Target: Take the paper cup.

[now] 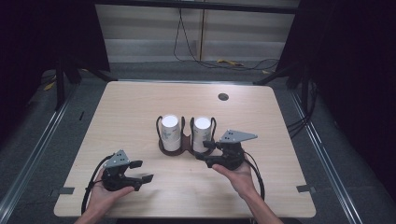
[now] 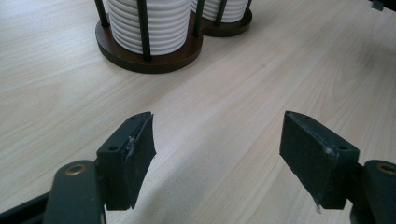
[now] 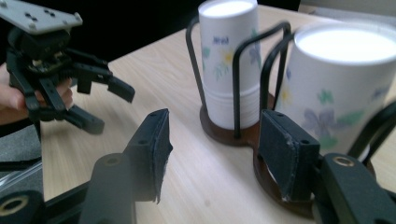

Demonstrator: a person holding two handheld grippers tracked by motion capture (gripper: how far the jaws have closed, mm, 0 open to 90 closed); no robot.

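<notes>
Nearest the lens, kept left gripper [image 1: 142,171] wide and empty at lower left, and held right gripper [image 1: 203,150] narrower, empty, just lower right of upright right cup stack [image 1: 201,133] at centre.

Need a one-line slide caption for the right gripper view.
Right gripper, jaws empty beside the near cup stack in its wire holder; left gripper open farther off.

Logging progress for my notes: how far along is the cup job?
Nothing visibly done: left stack and right stack both sit in the holder. In hand: right gripper beside the right stack, jaws apart, empty; left gripper open. Left: probably gripping and lifting a cup.
</notes>
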